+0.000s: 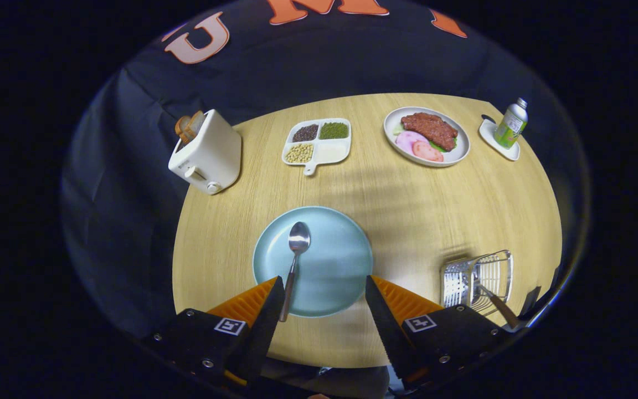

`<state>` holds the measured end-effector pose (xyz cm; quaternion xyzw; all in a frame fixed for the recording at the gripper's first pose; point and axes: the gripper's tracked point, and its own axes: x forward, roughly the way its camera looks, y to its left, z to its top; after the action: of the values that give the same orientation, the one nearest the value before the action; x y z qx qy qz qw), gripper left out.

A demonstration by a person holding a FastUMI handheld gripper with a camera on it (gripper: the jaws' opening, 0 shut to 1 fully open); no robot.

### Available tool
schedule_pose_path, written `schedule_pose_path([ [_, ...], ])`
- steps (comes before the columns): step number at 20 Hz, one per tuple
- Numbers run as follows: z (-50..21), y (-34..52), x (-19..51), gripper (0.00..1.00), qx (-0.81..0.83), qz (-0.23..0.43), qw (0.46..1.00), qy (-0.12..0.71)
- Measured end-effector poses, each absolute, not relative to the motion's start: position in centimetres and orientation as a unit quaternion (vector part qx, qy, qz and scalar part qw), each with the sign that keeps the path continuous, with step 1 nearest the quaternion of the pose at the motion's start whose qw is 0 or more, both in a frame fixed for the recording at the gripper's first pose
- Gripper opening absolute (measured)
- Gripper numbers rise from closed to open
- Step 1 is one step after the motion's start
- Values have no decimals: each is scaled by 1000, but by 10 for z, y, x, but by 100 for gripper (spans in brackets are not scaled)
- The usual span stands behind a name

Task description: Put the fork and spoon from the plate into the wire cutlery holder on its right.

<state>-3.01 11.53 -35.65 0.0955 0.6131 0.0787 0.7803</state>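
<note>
A pale blue plate (pixel 330 266) lies on the wooden table just ahead of my fingers. A metal spoon (pixel 295 260) with a brown handle rests on its left half, bowl pointing away, its handle running down along the inner side of my left finger. My gripper (pixel 323 282) stands open above the plate's near edge, with nothing between its fingers. To the right of the plate stands the wire cutlery holder (pixel 477 277). A fork (pixel 493 302) with a brown handle sits in it, the handle sticking out toward me.
Across the table are a white toaster (pixel 208 152) holding bread, a divided white dish (pixel 317 141) of beans, a white plate (pixel 427 136) of meat and a green bottle (pixel 511 123) on a small white coaster. The table's curved edge runs close behind the holder.
</note>
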Motion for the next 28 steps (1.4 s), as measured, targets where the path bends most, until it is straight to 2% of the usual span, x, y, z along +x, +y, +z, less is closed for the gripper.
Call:
schedule_pose_path([
  [10,-421,175,-44,86,65,90,729,675],
  [13,-437,182,-46,77,65,87,708,698],
  [18,-459,187,-51,55,58,71,677,730],
  [21,-469,185,-53,46,46,57,669,739],
  [23,-472,184,-53,37,41,48,666,743],
  [24,-475,185,-51,28,46,43,667,743],
  [25,-475,184,-51,23,49,37,665,744],
  [26,-473,183,-51,13,54,36,663,745],
  [28,-473,182,-49,8,57,42,668,741],
])
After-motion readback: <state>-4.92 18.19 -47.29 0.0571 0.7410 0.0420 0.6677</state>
